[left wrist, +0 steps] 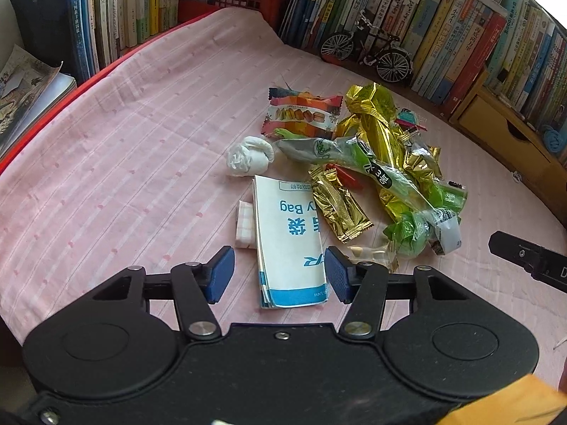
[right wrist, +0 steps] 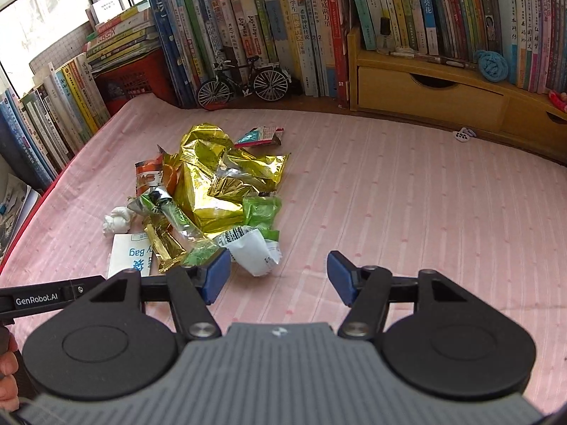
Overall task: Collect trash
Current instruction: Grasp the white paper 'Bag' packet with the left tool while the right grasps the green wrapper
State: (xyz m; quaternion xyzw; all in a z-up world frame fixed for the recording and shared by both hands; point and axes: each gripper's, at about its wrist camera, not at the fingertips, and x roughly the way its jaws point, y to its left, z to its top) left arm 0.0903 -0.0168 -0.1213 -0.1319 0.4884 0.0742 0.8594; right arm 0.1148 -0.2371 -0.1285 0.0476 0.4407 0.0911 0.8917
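A: Looking along the left gripper [left wrist: 280, 274] first: its blue pads stand apart on either side of the near end of a folded white-and-blue paper bag [left wrist: 288, 241]. The right pad seems to sit right at the bag's edge, the left pad is clear of it, so the jaws are open and nothing is clamped.

B: And the trash itself?

A: It lies in a heap on the pink striped cloth [left wrist: 124, 163]. Beyond the bag sits a crumpled white tissue [left wrist: 250, 156]; to its right a small gold wrapper [left wrist: 338, 209], a long green wrapper [left wrist: 372, 173] lying across a big gold foil bag [left wrist: 375, 124], and a colourful snack packet [left wrist: 301, 115] at the far side. A toy bicycle [left wrist: 368, 53] stands against the row of books [left wrist: 443, 32] behind.

B: Now the right-hand camera?

A: The right gripper [right wrist: 280, 274] hangs open above bare cloth with nothing between its pads. The heap is ahead and to the left: gold foil bag [right wrist: 212, 184], a green packet [right wrist: 262, 212], and a torn white wrapper [right wrist: 253, 251] just beside the left pad. The paper bag [right wrist: 129, 255] shows at the heap's left edge, the tissue [right wrist: 117, 223] beyond it. The left gripper's black body [right wrist: 46, 297] comes in from the left edge, near a person's fingers [right wrist: 7, 364].
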